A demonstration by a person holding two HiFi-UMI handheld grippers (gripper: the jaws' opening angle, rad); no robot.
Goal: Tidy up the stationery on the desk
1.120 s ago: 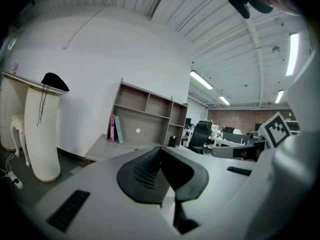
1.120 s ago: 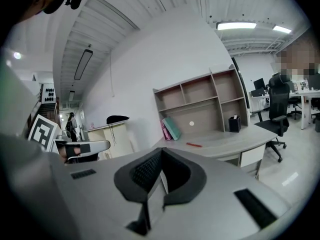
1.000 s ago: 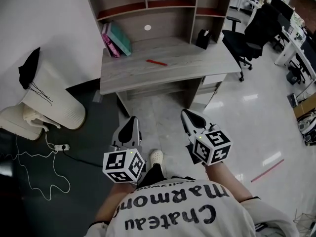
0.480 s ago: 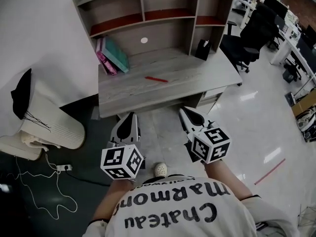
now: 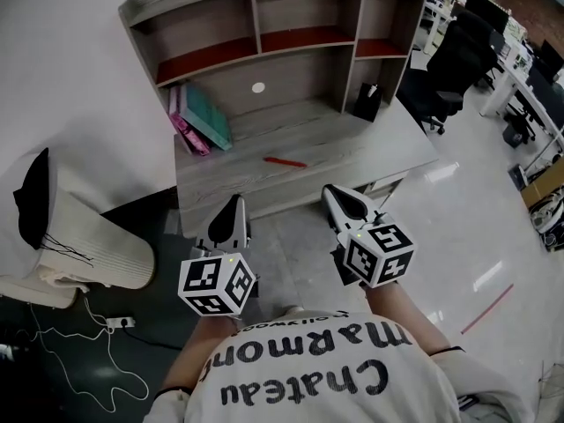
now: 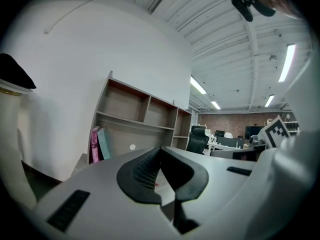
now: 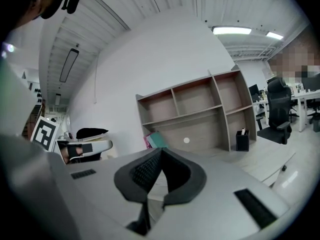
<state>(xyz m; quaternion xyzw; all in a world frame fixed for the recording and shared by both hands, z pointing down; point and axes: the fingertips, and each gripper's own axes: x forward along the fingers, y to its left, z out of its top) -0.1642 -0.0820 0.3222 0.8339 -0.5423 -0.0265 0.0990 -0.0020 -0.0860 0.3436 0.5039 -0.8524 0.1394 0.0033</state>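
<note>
Stationery on view: one red pen (image 5: pixel 284 161), as far as I can tell, lies flat and loose near the middle of the counter (image 5: pixel 379 152), well apart from everything else. A black pen holder (image 5: pixel 367 101) stands at the back right of the counter, below the right-hand compartment of the shelf unit (image 5: pixel 264 38). Pink and teal books (image 5: pixel 198 119) lean at the back left, under the left compartment.

Grippers: my left gripper (image 5: pixel 233 208) and right gripper (image 5: pixel 335 194) both hang over the floor, in front of the counter's near edge, touching nothing. Each gripper view shows the jaws clenched tip to tip with nothing between them.

Progress, my judgement: nothing is tidied yet. The pen is not in the holder.

Left to do: reach the counter, part the jaws of one gripper, lift the pen and drop it into the holder. The right gripper sits on the holder's side. The books tilt, and they may need straightening too.

Risk: the pen is thin and lies flat, so the grasp must come in low.
</note>
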